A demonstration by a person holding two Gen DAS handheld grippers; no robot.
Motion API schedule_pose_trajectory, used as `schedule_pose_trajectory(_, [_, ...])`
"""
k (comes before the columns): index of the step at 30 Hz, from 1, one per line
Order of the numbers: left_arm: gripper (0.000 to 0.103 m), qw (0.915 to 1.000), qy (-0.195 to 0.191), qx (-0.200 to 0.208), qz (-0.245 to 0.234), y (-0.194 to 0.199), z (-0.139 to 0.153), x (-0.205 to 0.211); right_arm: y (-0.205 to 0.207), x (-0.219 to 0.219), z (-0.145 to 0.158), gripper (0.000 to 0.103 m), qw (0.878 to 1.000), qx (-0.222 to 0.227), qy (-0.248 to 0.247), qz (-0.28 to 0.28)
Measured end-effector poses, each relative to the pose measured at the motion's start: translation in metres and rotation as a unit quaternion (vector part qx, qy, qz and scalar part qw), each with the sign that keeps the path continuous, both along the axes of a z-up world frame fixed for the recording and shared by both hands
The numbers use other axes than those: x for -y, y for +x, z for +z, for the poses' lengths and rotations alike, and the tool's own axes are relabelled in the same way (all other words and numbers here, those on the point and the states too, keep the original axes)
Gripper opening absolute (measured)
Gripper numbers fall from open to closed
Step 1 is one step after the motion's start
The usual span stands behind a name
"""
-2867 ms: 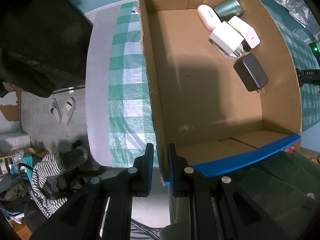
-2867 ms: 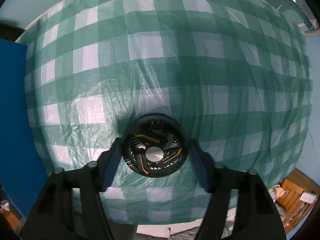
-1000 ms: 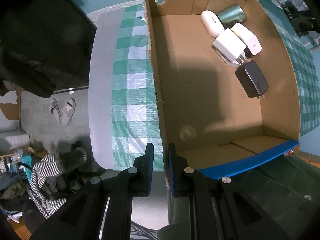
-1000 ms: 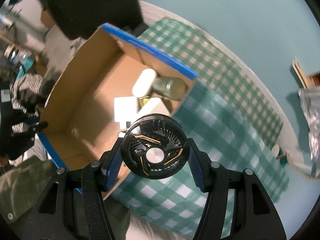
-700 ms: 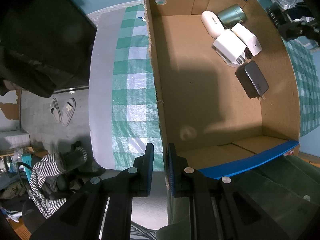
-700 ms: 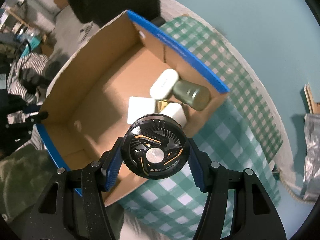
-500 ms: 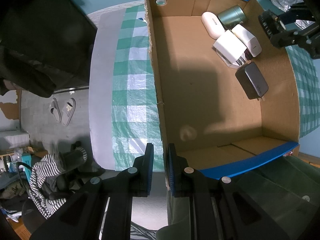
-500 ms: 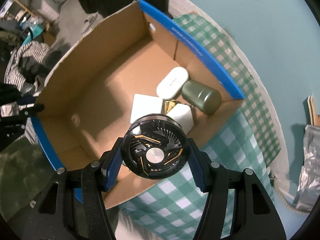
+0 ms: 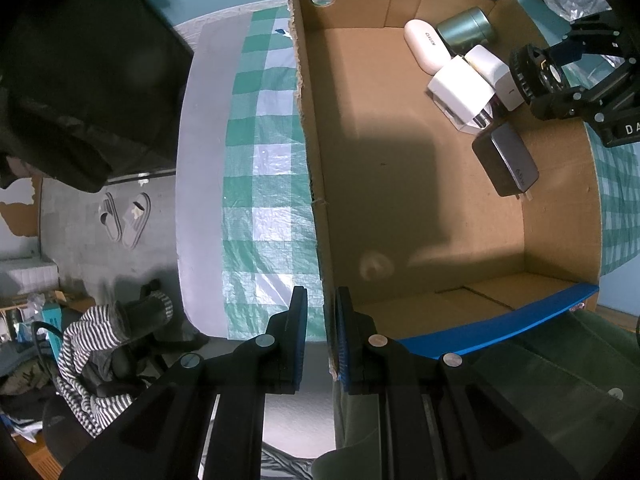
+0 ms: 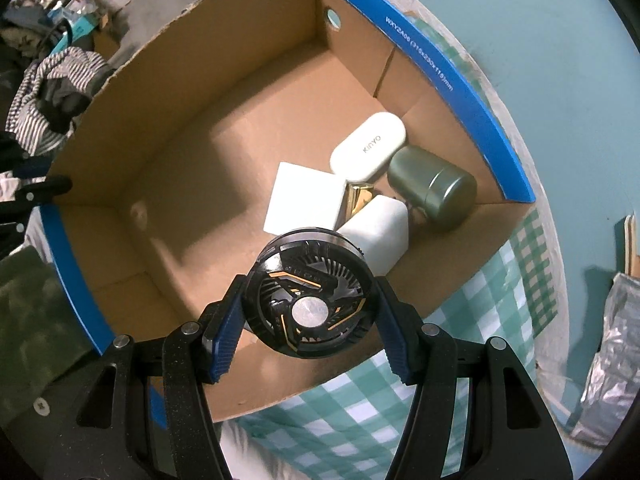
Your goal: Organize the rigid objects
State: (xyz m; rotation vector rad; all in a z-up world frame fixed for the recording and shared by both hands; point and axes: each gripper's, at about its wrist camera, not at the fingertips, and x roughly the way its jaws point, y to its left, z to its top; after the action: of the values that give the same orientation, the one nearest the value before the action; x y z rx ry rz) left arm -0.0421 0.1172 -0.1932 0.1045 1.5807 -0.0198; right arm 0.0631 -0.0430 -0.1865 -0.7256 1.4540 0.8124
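Note:
My right gripper (image 10: 308, 312) is shut on a round black fan (image 10: 310, 294) with orange marks, held above the right side of an open cardboard box (image 10: 192, 60) with blue rims. From the left wrist view the fan (image 9: 538, 74) hangs over the box's right wall (image 9: 560, 184). My left gripper (image 9: 320, 324) is shut on the box's near left wall edge (image 9: 316, 184). Inside lie a white oval case (image 10: 368, 146), a green metal canister (image 10: 434, 188), a white square block (image 10: 306, 200), a white adapter (image 10: 378, 236) and a dark grey charger (image 9: 508, 164).
The box stands on a green-and-white checked cloth (image 9: 260, 160) over a table with a grey edge (image 9: 200, 160). Crinkled silver foil (image 10: 608, 364) lies right of the box. Beyond the table are a dark chair, striped clothing (image 9: 92, 344) and slippers (image 9: 124, 220) on the floor.
My right gripper carried the fan from beside the box to over its right side and sank lower, rolling a little. The left gripper and the box stayed put.

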Motion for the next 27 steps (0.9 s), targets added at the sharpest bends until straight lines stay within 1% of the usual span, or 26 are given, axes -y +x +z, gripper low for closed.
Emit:
schedule_pose_trajectory(5, [0.014,1.0,0.001,0.0,0.0,0.0,0.0,0.0,0.0,0.002,-0.002,0.062,1.0,0.003,-0.001,-0.004])
schedule_pose_trajectory(13, [0.014,1.0,0.001,0.003,-0.003,0.001,0.002,0.001,0.006,0.013,0.011,0.063,0.999,0.008,0.018,-0.033])
schedule_pose_trajectory(19, [0.014,0.9999,0.003,0.006,-0.01,0.004,0.004,0.004,0.011,0.034,0.027,0.069,0.995,0.015,0.039,-0.092])
schedule_pose_trajectory(24, [0.014,0.9997,0.003,0.009,-0.023,0.005,0.007,0.011,0.01,0.058,0.046,0.069,0.985,0.023,0.058,-0.159])
schedule_pose_trajectory(27, [0.014,0.9994,0.009,0.009,-0.033,0.007,0.009,0.016,0.011,0.077,0.058,0.07,0.975,0.028,0.072,-0.207])
